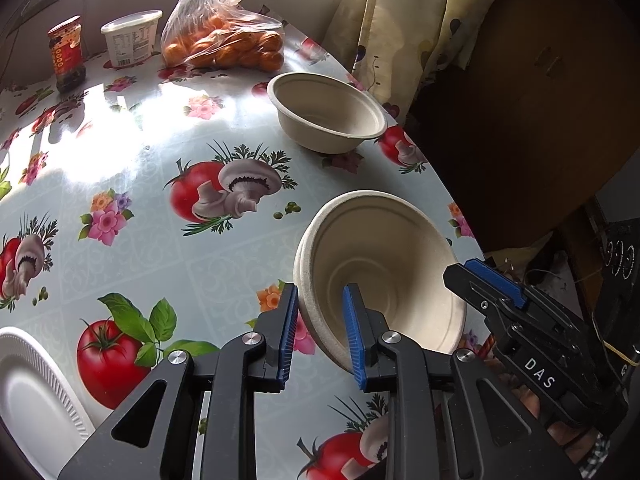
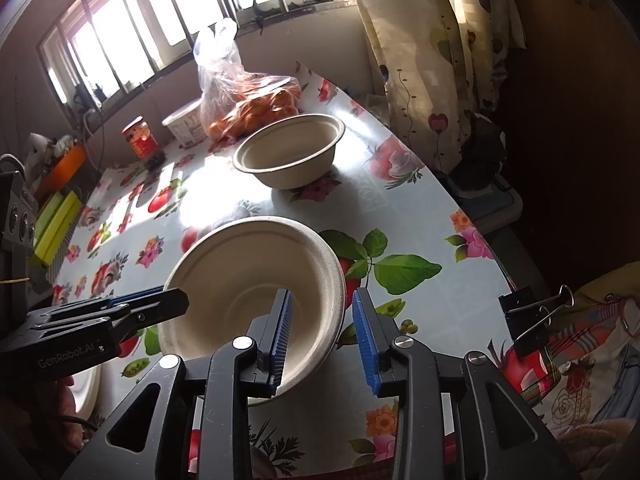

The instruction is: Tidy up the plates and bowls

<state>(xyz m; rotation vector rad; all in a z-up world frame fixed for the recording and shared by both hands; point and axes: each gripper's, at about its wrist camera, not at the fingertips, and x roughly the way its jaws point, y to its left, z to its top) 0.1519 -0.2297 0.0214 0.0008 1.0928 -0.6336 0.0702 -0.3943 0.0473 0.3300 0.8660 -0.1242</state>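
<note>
Glossy veg-print oilcloth (image 1: 132, 248); round matte pulp bowls (image 1: 380, 276).

Glossy vinyl tablecloth (image 1: 132, 152) throwing back hard window glare, printed tomatoes and mushrooms all over. Near bowl (image 1: 384, 276) and far bowl (image 1: 326, 110) both matt, fibrous moulded pulp, beige. Ribbed white foam plate (image 1: 28, 392). Thin crinkled clear plastic bag (image 1: 224, 20). Blue ribbed rubbery pads (image 1: 289, 336) on smooth black plastic fingers.

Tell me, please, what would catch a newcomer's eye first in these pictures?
Probably the near beige bowl, its rim between the jaws of both the left gripper and the right gripper. Behind it sits a second bowl, then a bag of oranges on the bright tablecloth.
</note>
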